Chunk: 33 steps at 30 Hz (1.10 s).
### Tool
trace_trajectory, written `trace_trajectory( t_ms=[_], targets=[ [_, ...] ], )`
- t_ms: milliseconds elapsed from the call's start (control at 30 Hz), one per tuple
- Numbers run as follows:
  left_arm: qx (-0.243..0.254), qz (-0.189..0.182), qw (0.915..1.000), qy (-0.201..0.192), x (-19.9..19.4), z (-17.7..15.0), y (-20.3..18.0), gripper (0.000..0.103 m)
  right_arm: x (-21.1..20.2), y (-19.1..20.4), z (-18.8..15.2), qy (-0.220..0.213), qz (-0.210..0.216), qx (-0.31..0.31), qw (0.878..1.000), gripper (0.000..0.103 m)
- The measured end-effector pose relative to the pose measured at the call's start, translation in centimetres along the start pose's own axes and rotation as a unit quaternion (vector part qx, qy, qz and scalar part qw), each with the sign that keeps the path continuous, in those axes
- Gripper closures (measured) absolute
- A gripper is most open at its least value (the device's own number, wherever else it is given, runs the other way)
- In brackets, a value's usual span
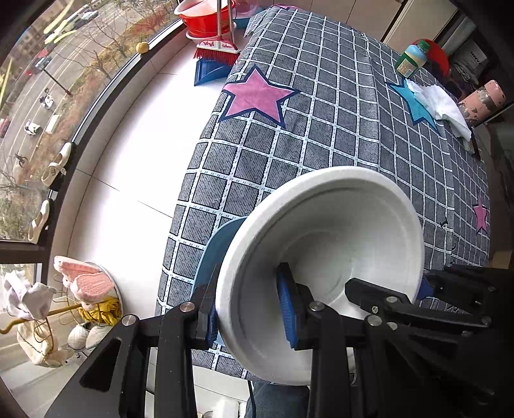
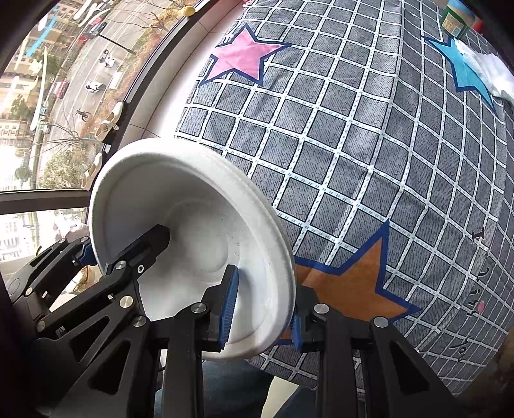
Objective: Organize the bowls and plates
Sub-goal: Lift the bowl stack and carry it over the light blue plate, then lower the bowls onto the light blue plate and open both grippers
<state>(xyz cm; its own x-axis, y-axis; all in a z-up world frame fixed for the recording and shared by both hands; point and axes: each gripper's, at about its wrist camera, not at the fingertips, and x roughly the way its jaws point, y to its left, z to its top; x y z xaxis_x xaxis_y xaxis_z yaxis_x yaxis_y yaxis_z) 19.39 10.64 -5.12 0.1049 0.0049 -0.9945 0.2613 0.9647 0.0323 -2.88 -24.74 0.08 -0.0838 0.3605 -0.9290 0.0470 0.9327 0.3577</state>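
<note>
A white foam bowl (image 1: pixel 324 254) is held above the near edge of a table covered in a grey checked cloth (image 1: pixel 321 128). My left gripper (image 1: pixel 247 312) is shut on the bowl's left rim, one blue pad inside and one outside. My right gripper (image 2: pixel 263 308) is shut on the bowl's (image 2: pixel 192 231) right rim the same way. A blue object (image 1: pixel 218 247), perhaps a plate or a bowl, shows behind the white bowl in the left wrist view. Each gripper shows in the other's view, at the far side of the bowl.
At the table's far right stand a green-capped bottle (image 1: pixel 411 59), a white cloth (image 1: pixel 443 106) and a pink flask (image 1: pixel 482 99). A red basin (image 1: pixel 205 16), a broom (image 1: pixel 218 51) and a blue dustpan (image 1: pixel 208 72) lie on the floor by the curved window.
</note>
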Motion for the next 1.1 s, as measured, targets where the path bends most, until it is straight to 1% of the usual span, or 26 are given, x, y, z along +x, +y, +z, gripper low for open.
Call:
trace_trajectory(
  t_ms=[200, 400, 600, 733, 833, 900, 967, 1033, 1100],
  targets=[
    [-0.024, 0.002, 0.9995, 0.018, 1.3, -0.9, 2.3, 0.07, 2.7, 2.1, 0.5, 0.02, 0.0, -0.019, 1.0, 0.072],
    [-0.042, 0.006, 0.9984, 0.037, 3.2, -1.7, 3.5, 0.07, 5.6, 4.0, 1.3, 0.036, -0.002, -0.026, 0.999, 0.072],
    [-0.05, 0.007, 0.9974, 0.052, 5.3, -2.0, 3.9, 0.07, 8.2, 4.7, 1.9, 0.043, -0.01, -0.025, 0.999, 0.072],
    [-0.044, 0.013, 0.9979, 0.046, 5.6, -2.1, 3.6, 0.069, 9.3, 4.8, 2.2, 0.044, -0.026, -0.023, 0.998, 0.072],
    [-0.046, 0.01, 0.998, 0.042, 5.4, -2.1, 3.6, 0.064, 9.5, 4.8, 2.4, 0.041, -0.025, -0.015, 0.999, 0.071],
    [-0.047, 0.019, 0.998, 0.036, 5.1, -2.1, 3.7, 0.055, 9.1, 4.6, 2.5, 0.038, -0.022, -0.015, 0.999, 0.071],
    [-0.049, 0.025, 0.998, 0.029, 4.8, -2.1, 4.0, 0.044, 8.7, 4.7, 2.6, 0.034, -0.025, -0.017, 0.999, 0.071],
    [-0.05, 0.027, 0.9981, 0.022, 4.3, -1.9, 4.2, 0.041, 8.1, 4.8, 2.7, 0.027, -0.027, -0.021, 0.999, 0.067],
    [-0.048, 0.028, 0.9983, 0.016, 3.7, -1.7, 4.6, 0.037, 7.1, 4.2, 2.3, 0.021, -0.026, -0.026, 0.999, 0.055]
  ],
)
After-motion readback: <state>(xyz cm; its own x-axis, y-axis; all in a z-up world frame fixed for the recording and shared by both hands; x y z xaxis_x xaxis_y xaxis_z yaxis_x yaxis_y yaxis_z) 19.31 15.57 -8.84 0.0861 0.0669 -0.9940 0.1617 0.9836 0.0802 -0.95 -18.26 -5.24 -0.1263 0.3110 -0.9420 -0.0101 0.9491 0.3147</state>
